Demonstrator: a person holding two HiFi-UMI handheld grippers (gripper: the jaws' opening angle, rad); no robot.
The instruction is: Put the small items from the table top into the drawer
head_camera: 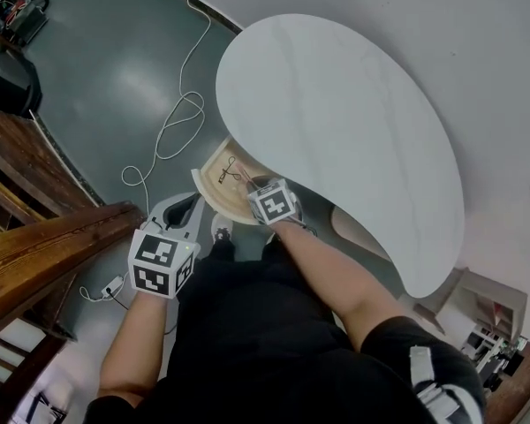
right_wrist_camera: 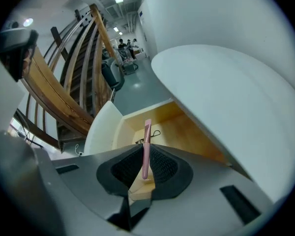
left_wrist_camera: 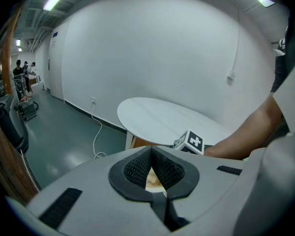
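Over the open drawer (head_camera: 210,188) beside table edge (head_camera: 258,145), right gripper (right_wrist_camera: 146,155) pinching pink stick (right_wrist_camera: 146,140); left gripper (left_wrist_camera: 151,154) closed, empty.

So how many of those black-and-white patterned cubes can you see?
2: one on the left hand-held gripper, one on the right hand-held gripper over the open drawer.

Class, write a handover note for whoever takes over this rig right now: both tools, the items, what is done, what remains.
Left tool: shut, empty, beside the drawer.
Right tool: shut on a pink stick, above the open drawer.
Done: drawer open; a dark wiry item lies inside.
Left: release the stick into the drawer. The table top shows no other small items in the head view, so closing the drawer probably comes next.
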